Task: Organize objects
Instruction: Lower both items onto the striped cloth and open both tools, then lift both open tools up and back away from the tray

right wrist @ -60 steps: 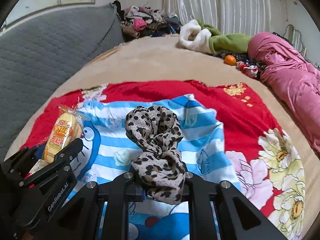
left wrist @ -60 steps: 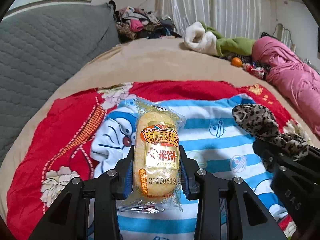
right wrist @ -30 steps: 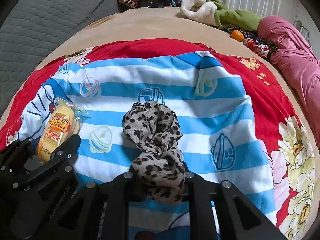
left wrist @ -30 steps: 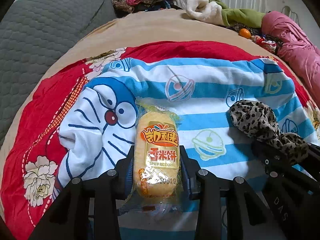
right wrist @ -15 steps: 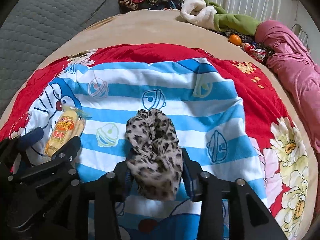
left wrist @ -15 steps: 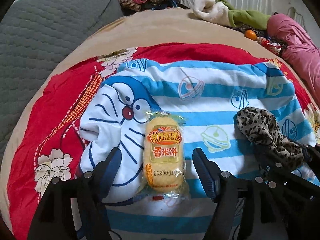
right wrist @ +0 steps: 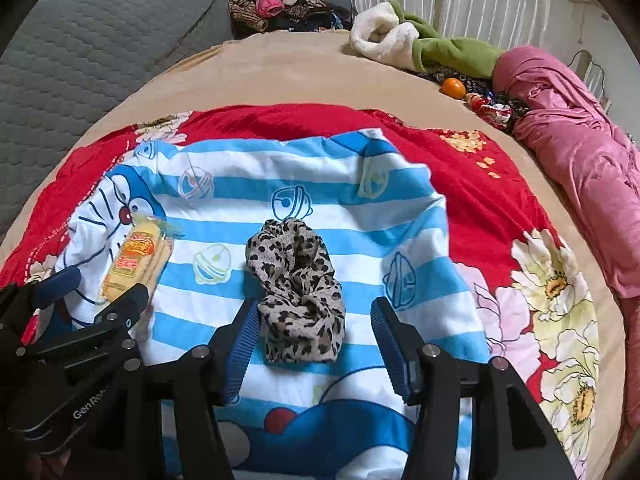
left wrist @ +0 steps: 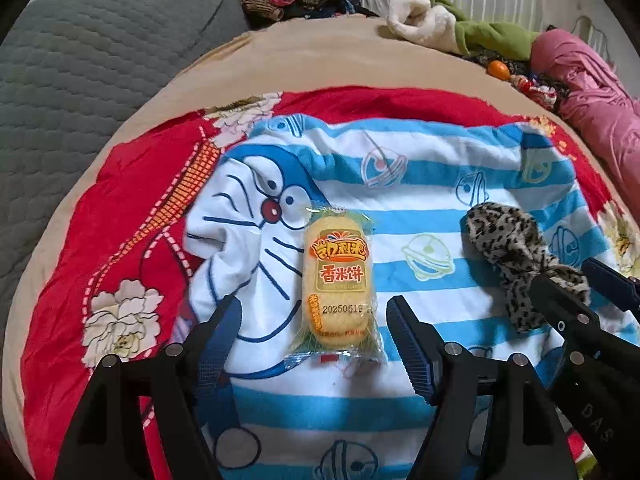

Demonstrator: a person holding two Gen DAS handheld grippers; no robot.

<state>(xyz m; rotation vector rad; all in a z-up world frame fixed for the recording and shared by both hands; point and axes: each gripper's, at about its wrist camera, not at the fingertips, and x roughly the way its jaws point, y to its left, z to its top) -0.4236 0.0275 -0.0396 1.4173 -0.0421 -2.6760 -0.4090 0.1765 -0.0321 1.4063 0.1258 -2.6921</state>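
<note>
Two things lay side by side on the striped cartoon blanket (left wrist: 420, 168): the rice cracker packet (left wrist: 339, 276) to the left, the leopard-print cloth (right wrist: 298, 288) to its right. The left gripper (left wrist: 314, 344) had its jaws opening, the packet between them untouched, its long axis running straight away from them. The right gripper (right wrist: 312, 340) was likewise opening astride the cloth's near end, pads seemingly clear. Each hand was nearest its own item.
</note>
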